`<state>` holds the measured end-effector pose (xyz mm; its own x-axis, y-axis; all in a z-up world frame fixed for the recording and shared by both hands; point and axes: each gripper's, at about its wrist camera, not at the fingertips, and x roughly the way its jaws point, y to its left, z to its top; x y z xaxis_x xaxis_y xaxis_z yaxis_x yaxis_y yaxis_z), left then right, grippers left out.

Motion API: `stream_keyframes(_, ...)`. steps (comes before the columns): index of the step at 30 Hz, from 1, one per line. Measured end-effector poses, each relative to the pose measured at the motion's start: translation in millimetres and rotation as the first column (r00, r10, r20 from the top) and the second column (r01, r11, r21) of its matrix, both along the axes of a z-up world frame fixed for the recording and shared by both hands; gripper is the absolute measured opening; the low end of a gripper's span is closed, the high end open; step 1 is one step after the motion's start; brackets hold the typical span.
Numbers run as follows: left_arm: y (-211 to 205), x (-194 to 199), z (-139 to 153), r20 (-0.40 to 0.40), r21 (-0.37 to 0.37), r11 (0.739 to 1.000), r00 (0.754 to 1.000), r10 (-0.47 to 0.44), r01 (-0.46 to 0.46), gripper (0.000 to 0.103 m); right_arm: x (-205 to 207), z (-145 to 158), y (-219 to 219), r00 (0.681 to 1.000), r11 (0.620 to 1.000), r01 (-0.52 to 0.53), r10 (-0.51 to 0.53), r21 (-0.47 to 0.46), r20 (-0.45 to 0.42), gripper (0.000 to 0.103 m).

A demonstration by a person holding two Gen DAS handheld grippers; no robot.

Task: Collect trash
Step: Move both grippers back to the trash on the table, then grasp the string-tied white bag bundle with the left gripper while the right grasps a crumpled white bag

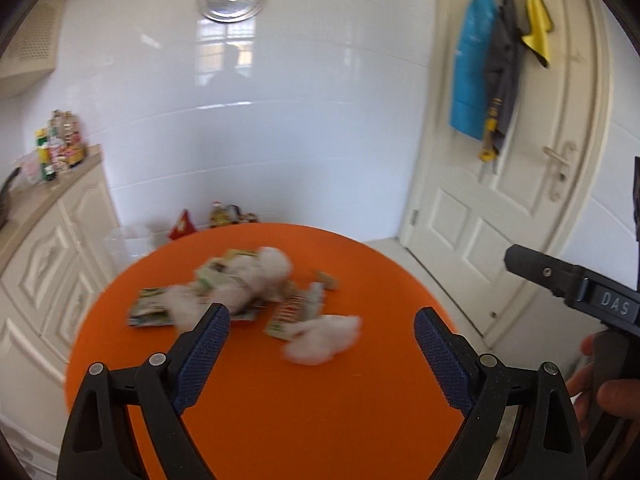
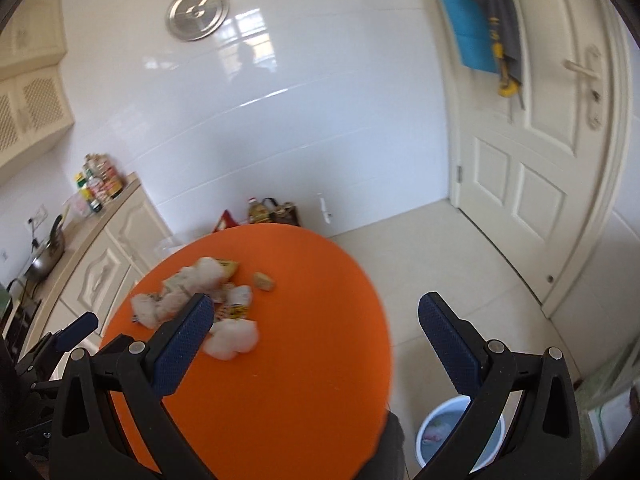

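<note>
A round orange table (image 1: 280, 400) holds a heap of trash: crumpled white tissues (image 1: 264, 276), green and yellow wrappers (image 1: 152, 308) and a small brown scrap (image 1: 326, 280). One loose tissue wad (image 1: 324, 338) lies nearest. My left gripper (image 1: 322, 324) is open and empty, above the table just short of the heap. My right gripper (image 2: 316, 312) is open and empty, over the table's right edge (image 2: 376, 320), with the heap (image 2: 200, 288) to its left. A pale blue bin (image 2: 460, 436) with trash inside stands on the floor at lower right.
Cream cabinets (image 1: 48, 264) with bottles (image 1: 60, 148) on the counter run along the left. A white door (image 1: 532, 200) with hanging cloths is at the right. Bags and a bottle (image 2: 272, 212) sit on the floor behind the table. The right gripper's body (image 1: 576, 292) shows at right.
</note>
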<state>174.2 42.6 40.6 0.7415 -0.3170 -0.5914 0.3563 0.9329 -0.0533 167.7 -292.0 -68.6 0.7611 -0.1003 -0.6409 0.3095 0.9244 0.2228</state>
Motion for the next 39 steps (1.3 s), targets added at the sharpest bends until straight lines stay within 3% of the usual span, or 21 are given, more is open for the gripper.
stream_keyframes(9,61,-68,7,0.057,0.025,0.990,0.989,0.140,-0.141,0.091,38,10,66,0.991,0.989,-0.134,0.135,-0.069,0.014,0.103)
stream_keyframes(15,45,-56,5,0.041,0.049,0.990,0.991,0.130,-0.132,0.091,51,-9,80,0.988,0.985,-0.156,0.154,-0.074,-0.029,0.103)
stream_keyframes(22,10,5,14,0.014,0.067,0.993,0.996,0.091,-0.092,0.091,65,-38,78,0.988,0.990,-0.123,0.116,-0.067,-0.098,0.103)
stream_keyframes(24,13,45,19,0.013,0.077,0.993,0.996,0.084,-0.084,0.091,70,-47,77,0.987,0.991,-0.117,0.109,-0.069,-0.118,0.103)
stream_keyframes(28,4,96,7,0.019,0.152,0.987,0.998,0.052,-0.055,0.091,86,-74,81,0.976,0.990,-0.129,0.116,-0.060,-0.185,0.103)
stream_keyframes(37,-21,163,-50,-0.001,0.338,0.933,0.991,-0.131,0.124,0.091,121,-137,91,0.939,0.984,-0.180,0.177,0.016,-0.296,0.103)
stream_keyframes(38,-24,169,-55,-0.001,0.353,0.925,0.988,-0.153,0.143,0.091,124,-142,91,0.935,0.983,-0.182,0.180,0.021,-0.305,0.099)
stream_keyframes(39,-29,175,-61,-0.002,0.369,0.915,0.985,-0.172,0.160,0.091,127,-148,91,0.929,0.982,-0.188,0.187,0.026,-0.318,0.089)
